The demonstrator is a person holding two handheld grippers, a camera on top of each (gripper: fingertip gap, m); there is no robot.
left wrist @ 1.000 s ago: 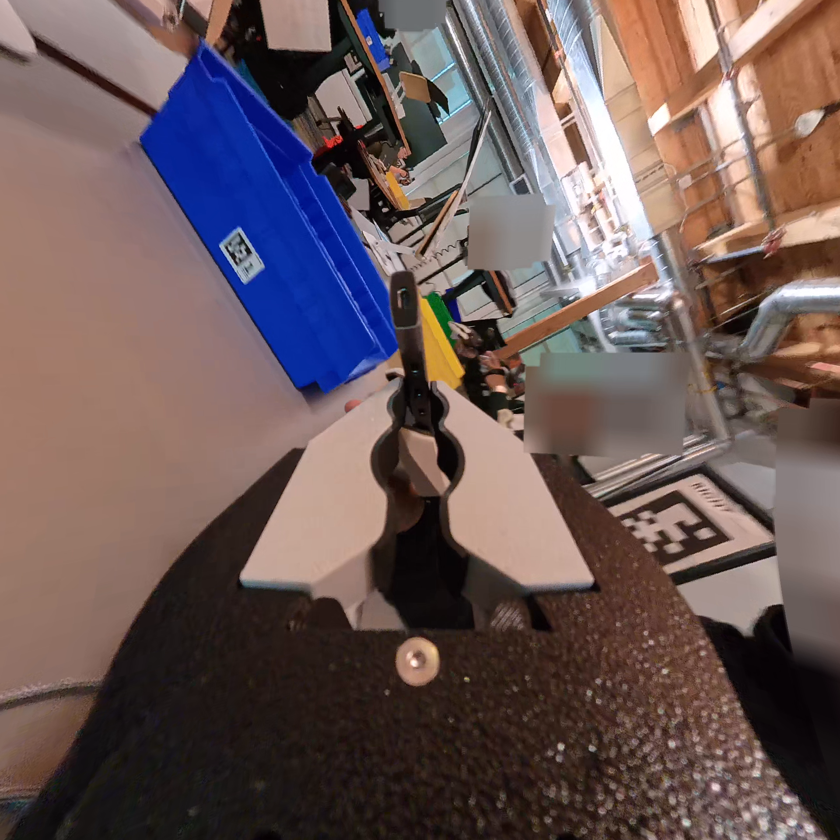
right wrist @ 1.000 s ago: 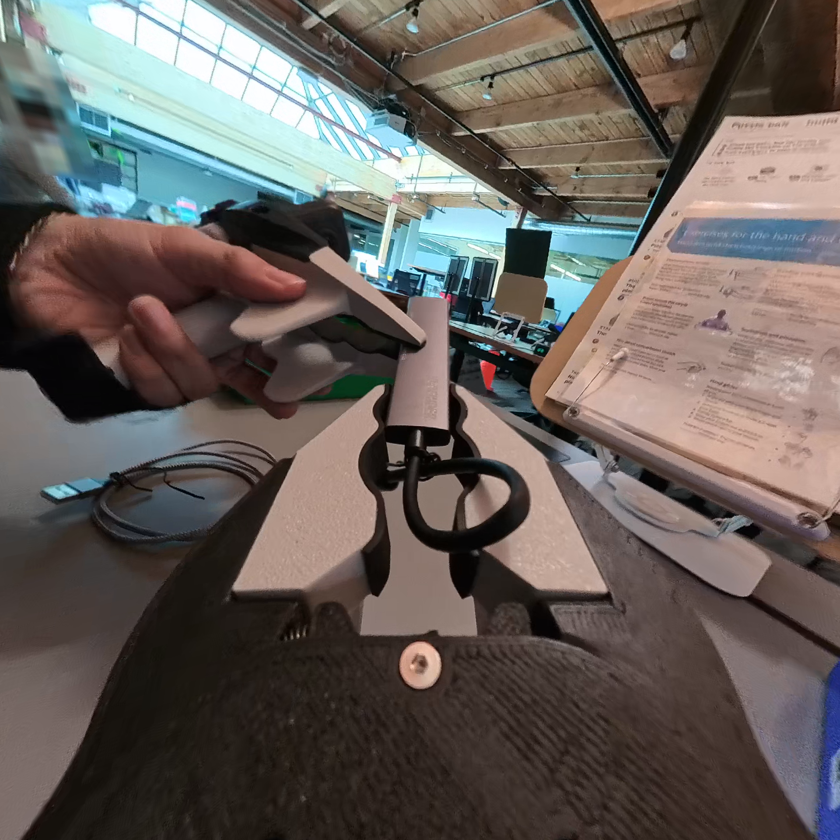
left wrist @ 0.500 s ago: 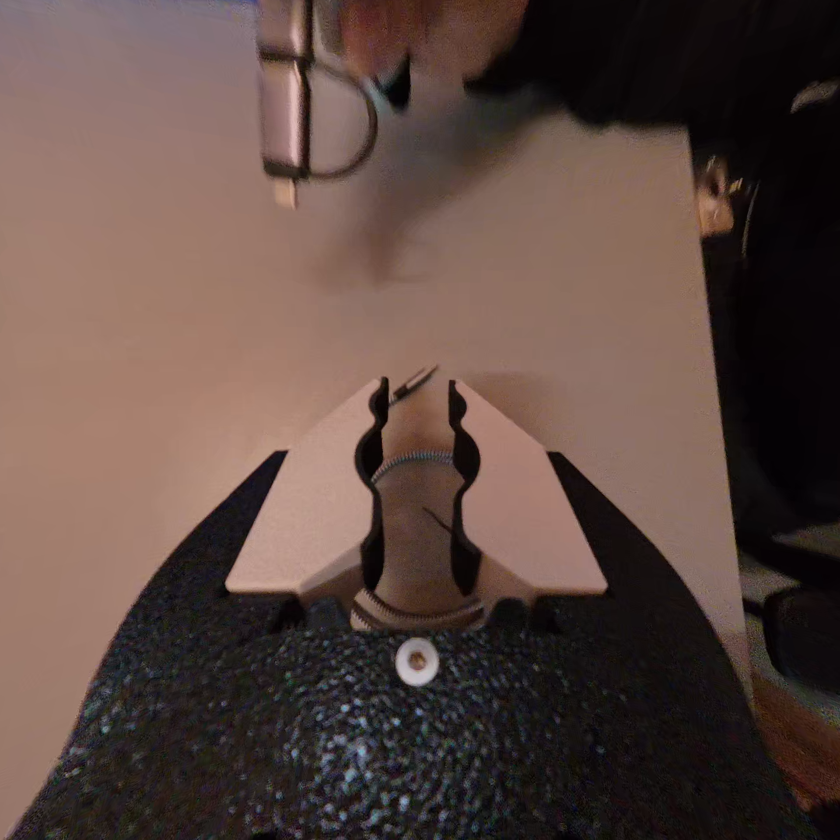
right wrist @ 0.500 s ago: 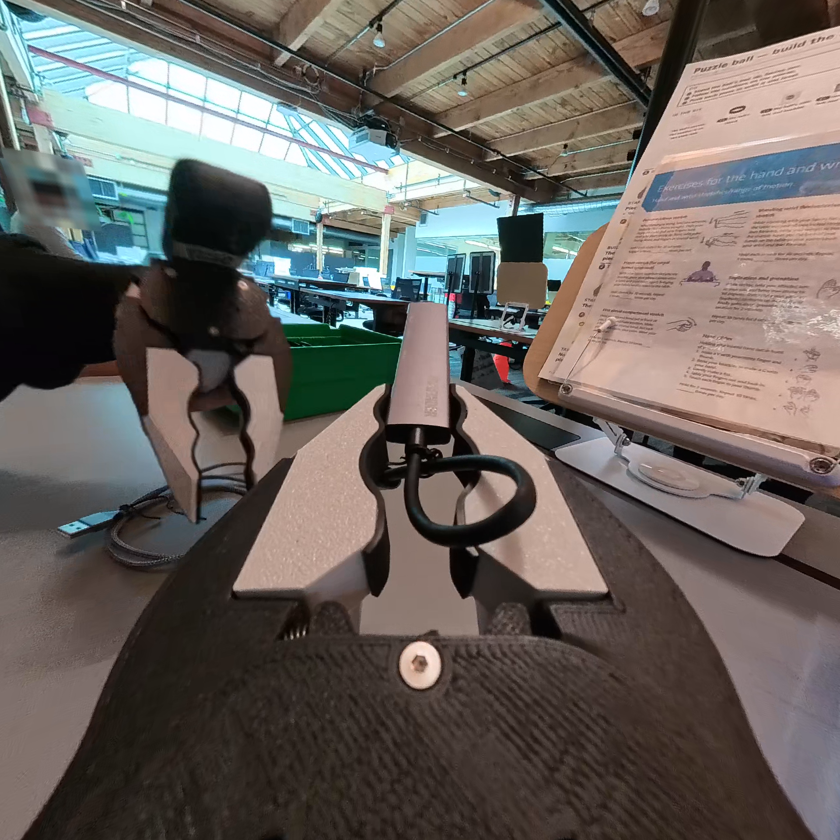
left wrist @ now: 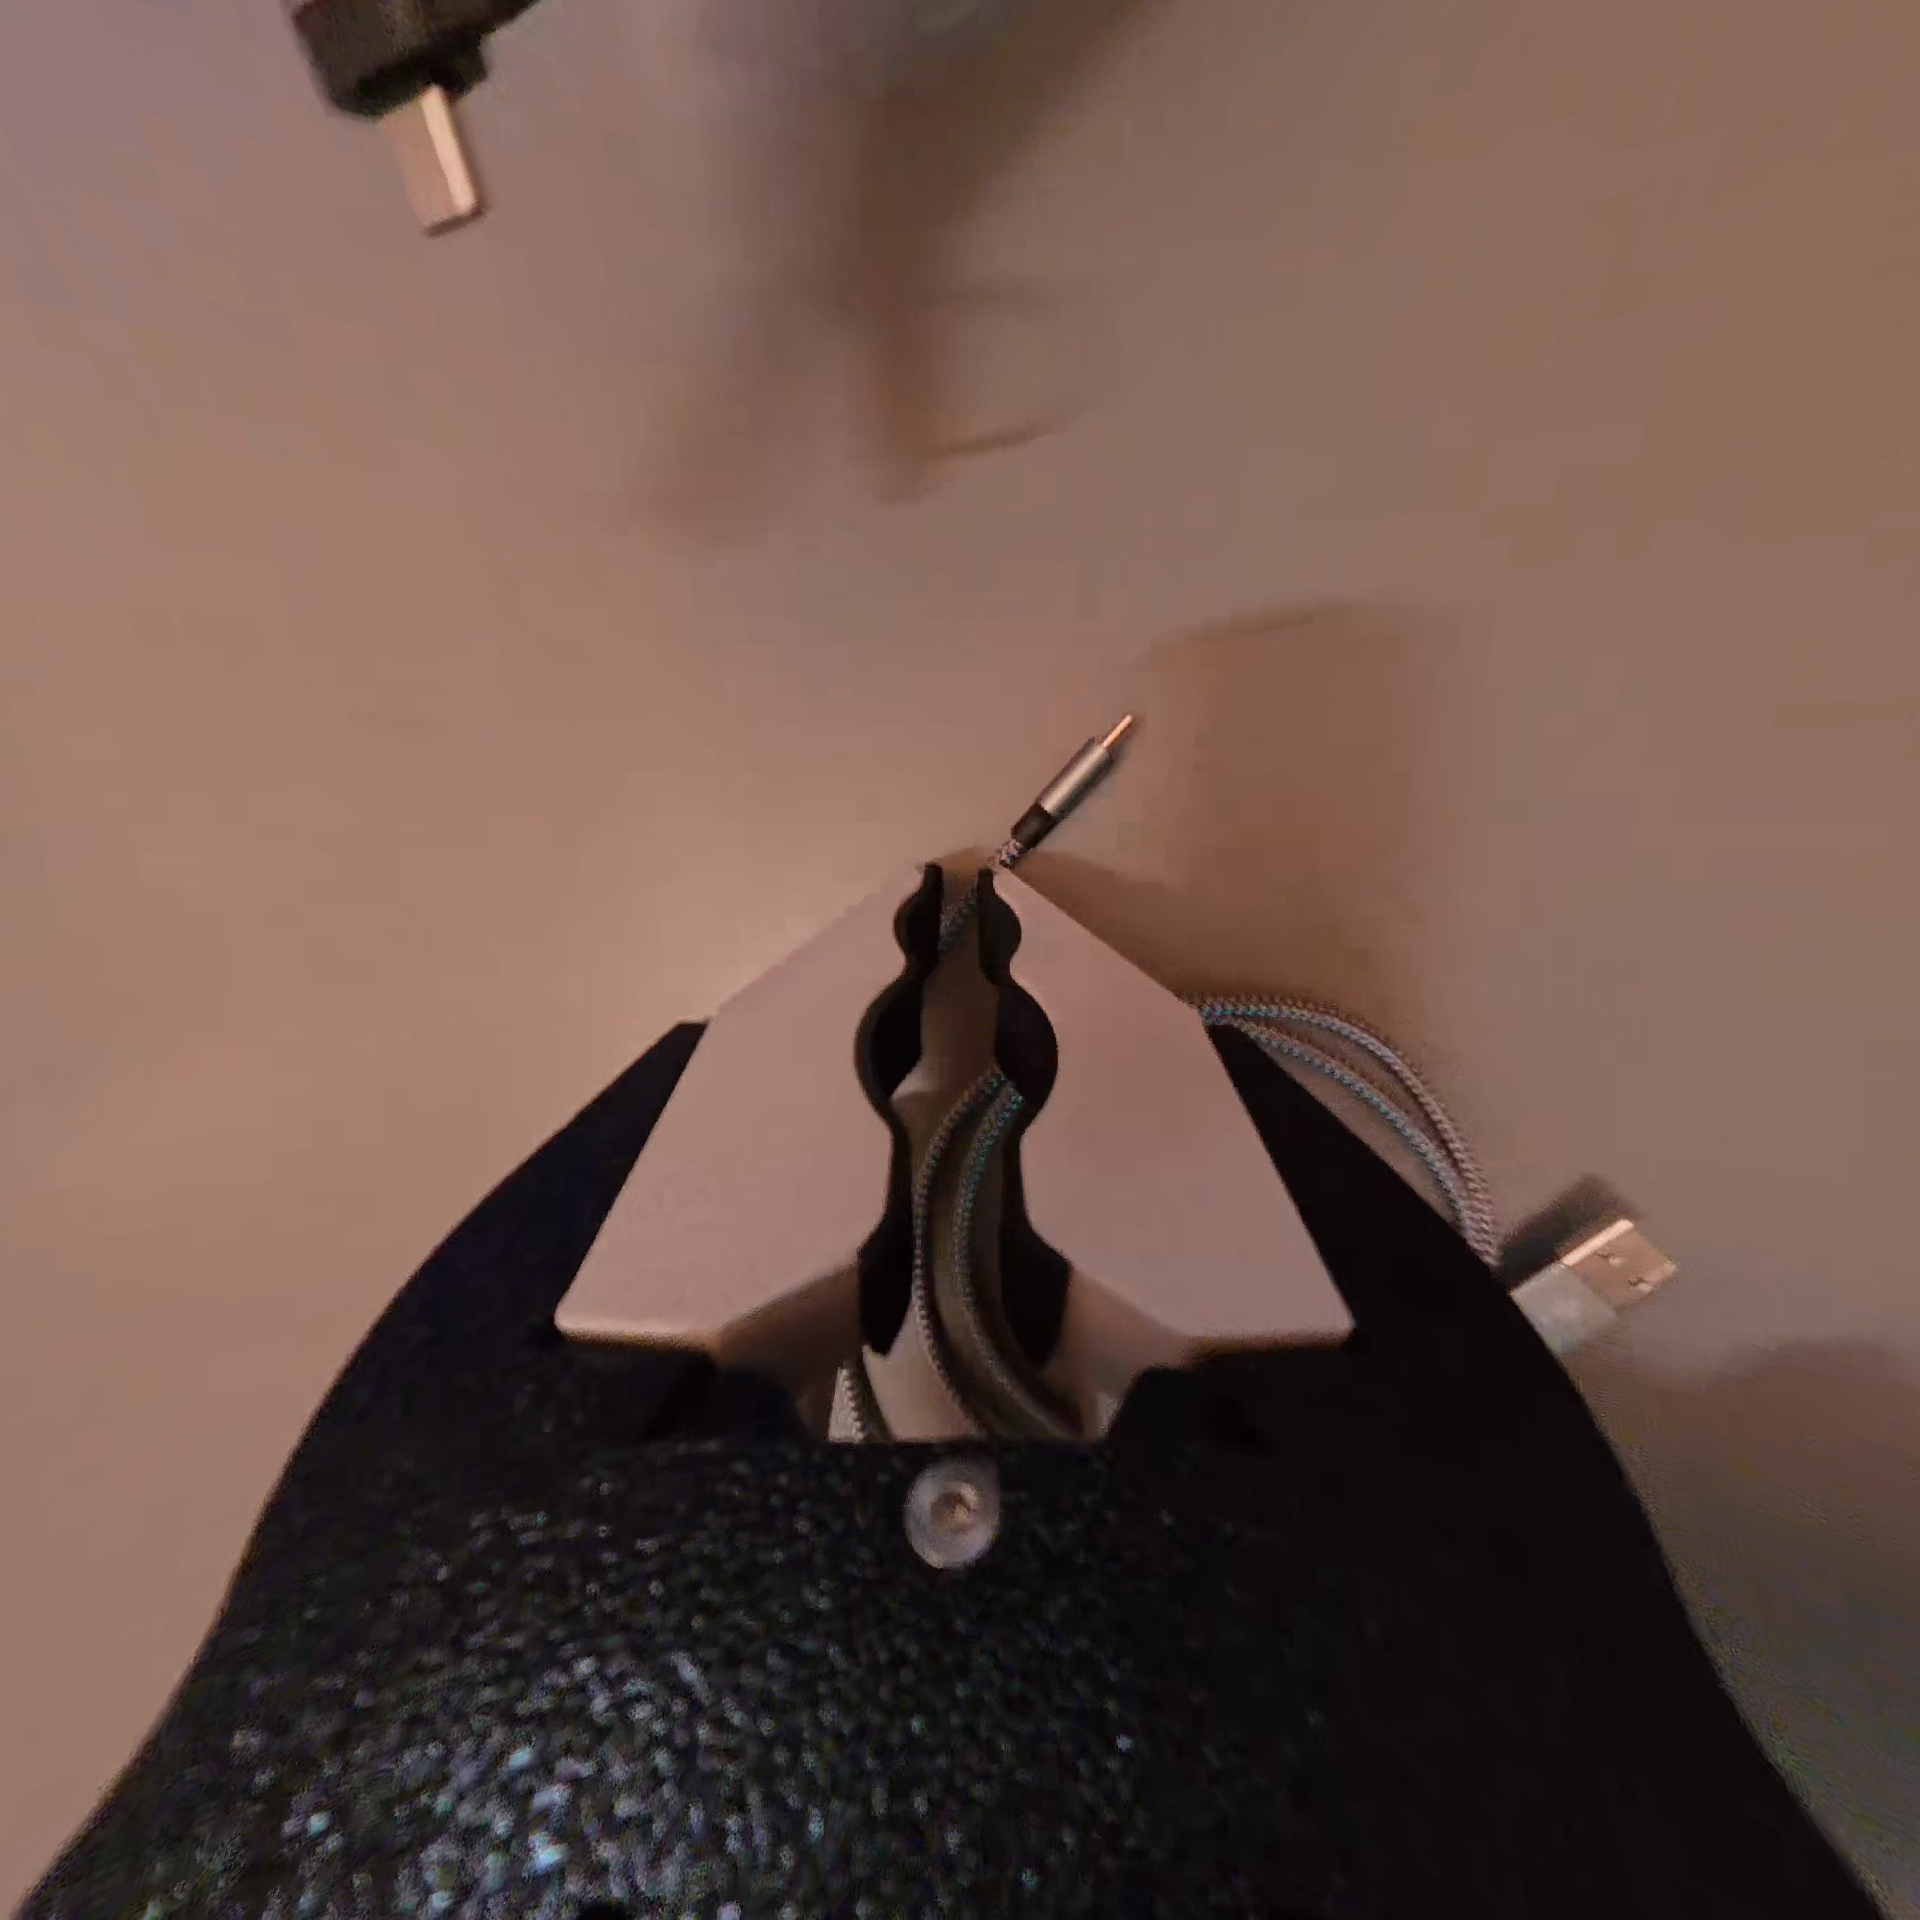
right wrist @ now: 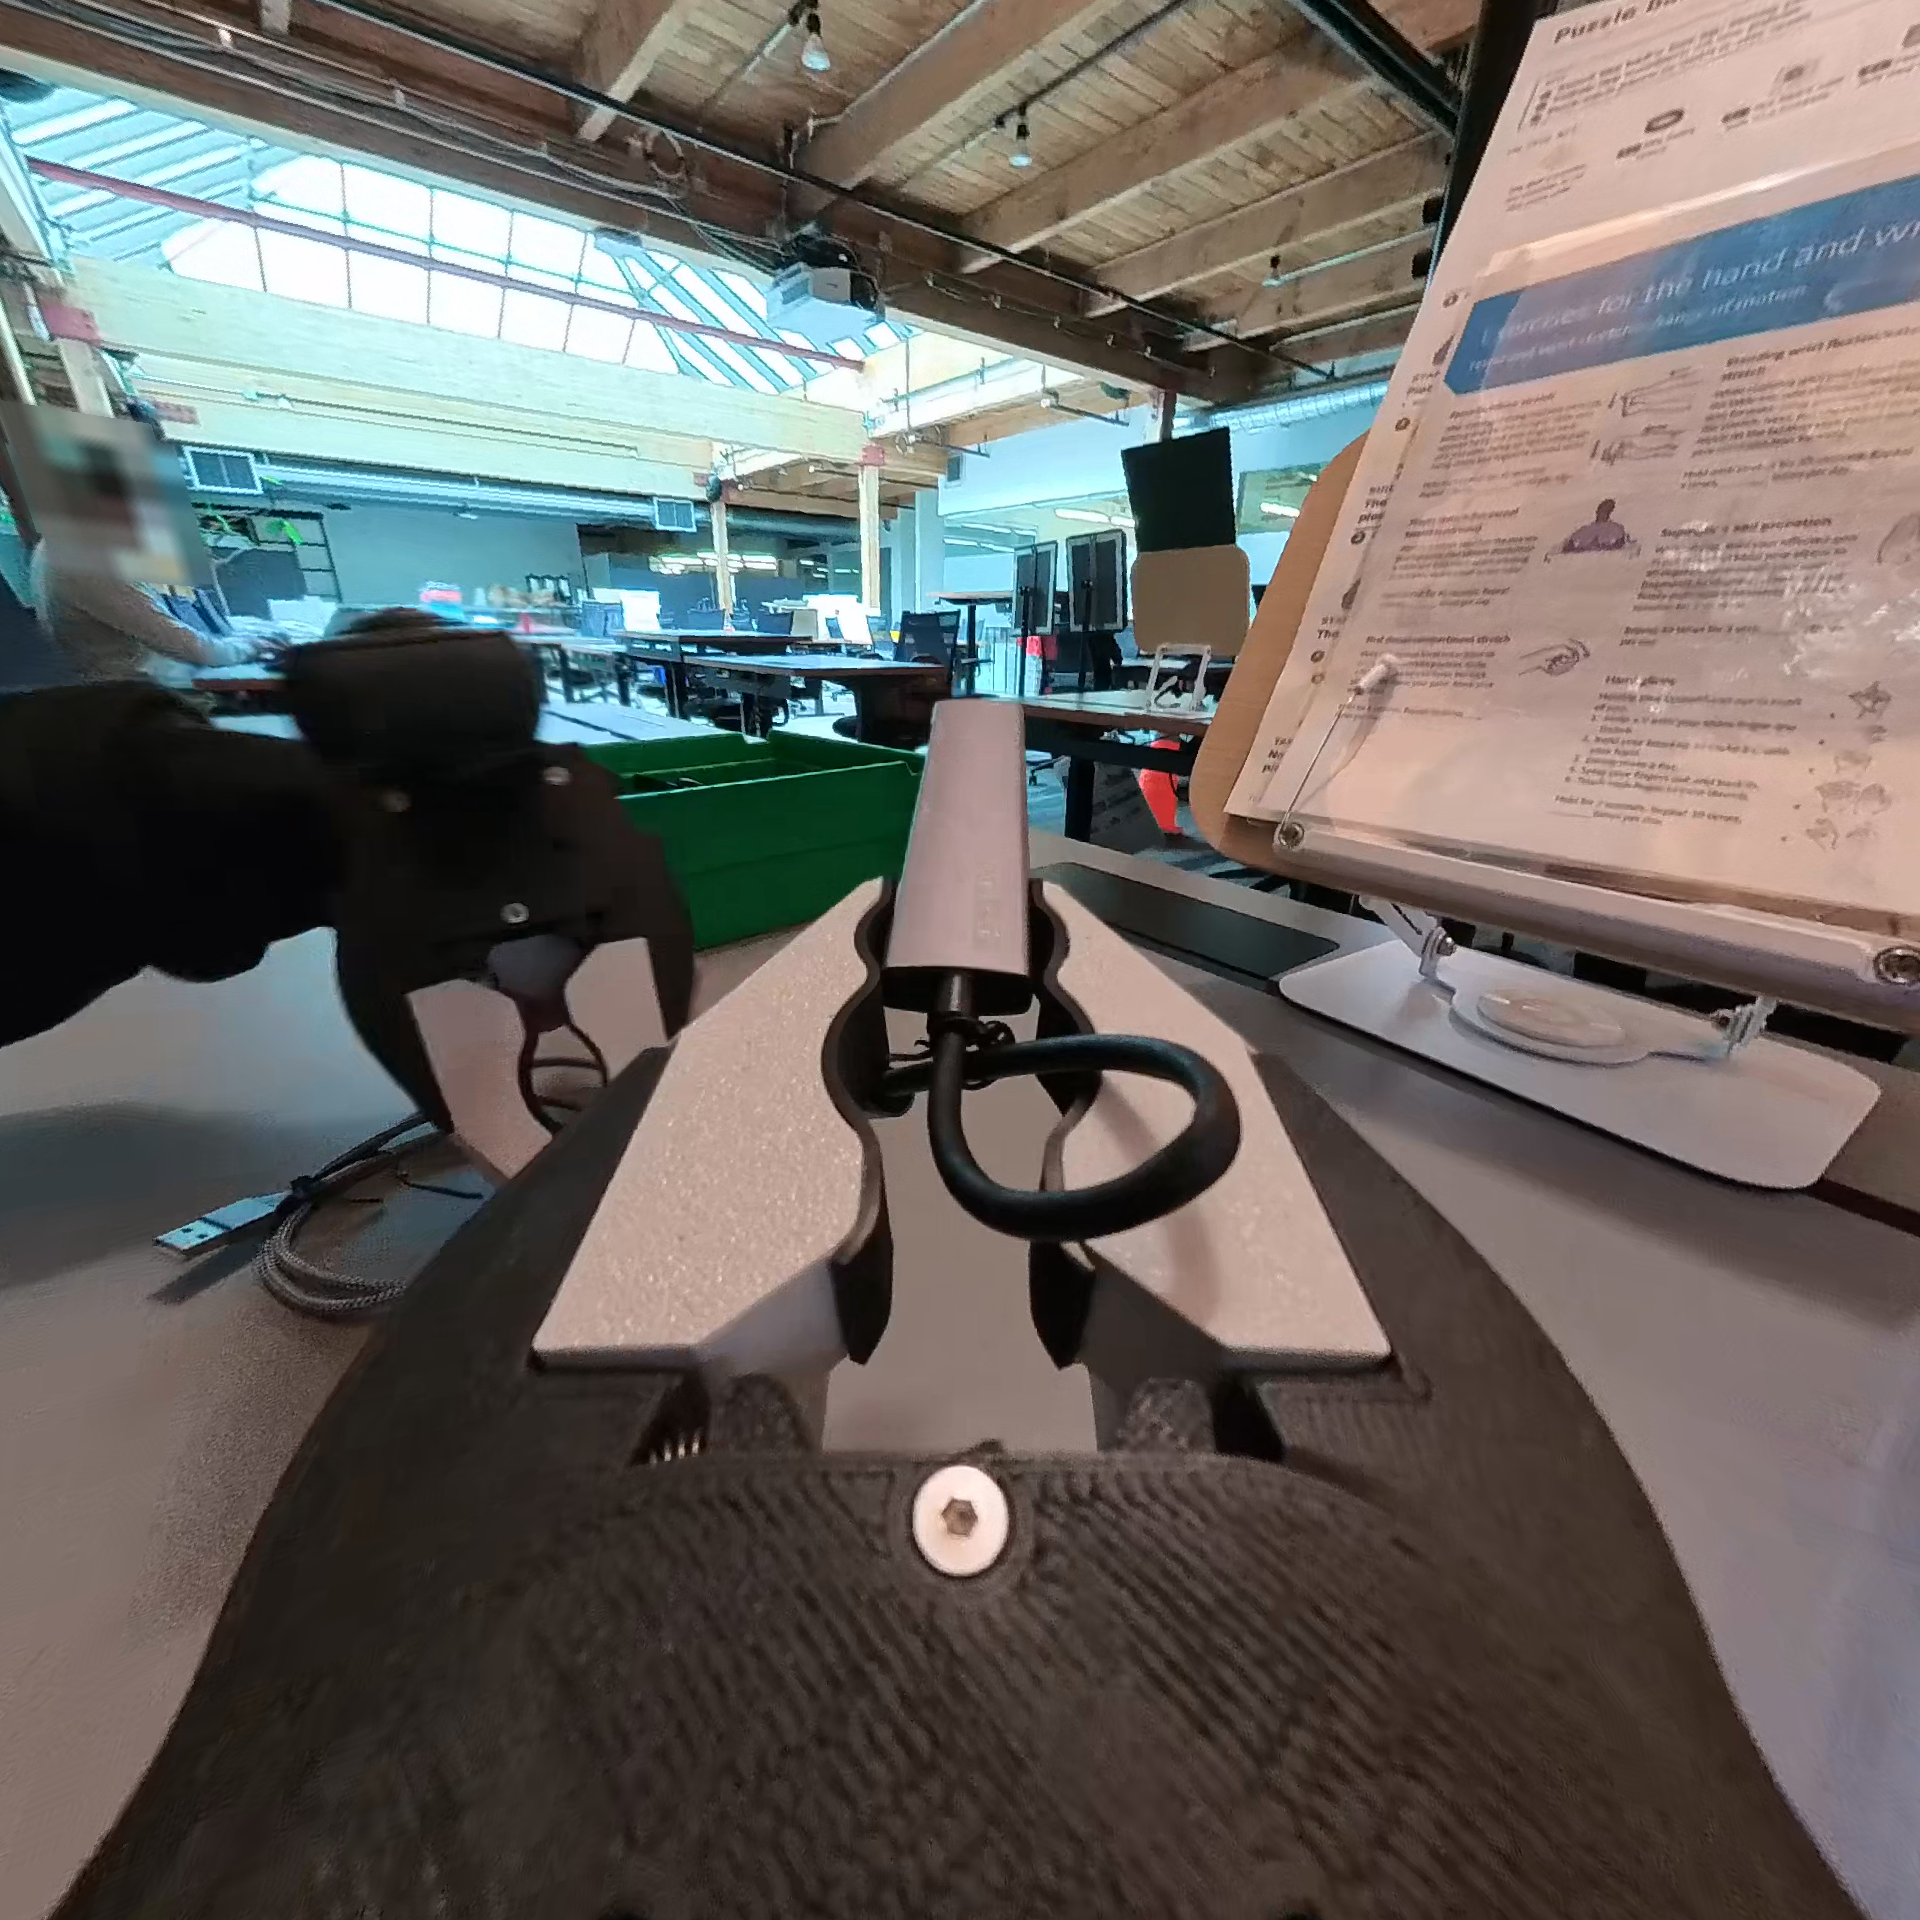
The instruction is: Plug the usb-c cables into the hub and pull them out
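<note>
My right gripper (right wrist: pixel 961 894) is shut on a grey USB hub (right wrist: pixel 966 821) and holds it above the table, pointing away. The hub's short black lead (right wrist: pixel 1081 1143) loops back between the fingers. The lead's metal plug (left wrist: pixel 436 177) hangs at the top left of the left wrist view. My left gripper (left wrist: pixel 971 883) points down at the table. Its tips are shut on a grey braided cable (left wrist: pixel 1382 1091) just behind the USB-C plug (left wrist: pixel 1070 790), which sticks out past them. The cable's USB-A plug (left wrist: pixel 1590 1278) lies at the right. In the right wrist view the left gripper (right wrist: pixel 520 1049) stands over the cable coil (right wrist: pixel 322 1268).
A green bin (right wrist: pixel 758 831) stands at the far edge of the table behind the left gripper. A document stand with printed sheets (right wrist: pixel 1610 582) on a white base (right wrist: pixel 1579 1070) fills the right side. The tabletop (left wrist: pixel 416 727) under the left gripper is plain.
My left gripper swung away from the hub and down to the table, was open over the cable half a second ago, and has now closed on it. The right gripper still holds the hub.
</note>
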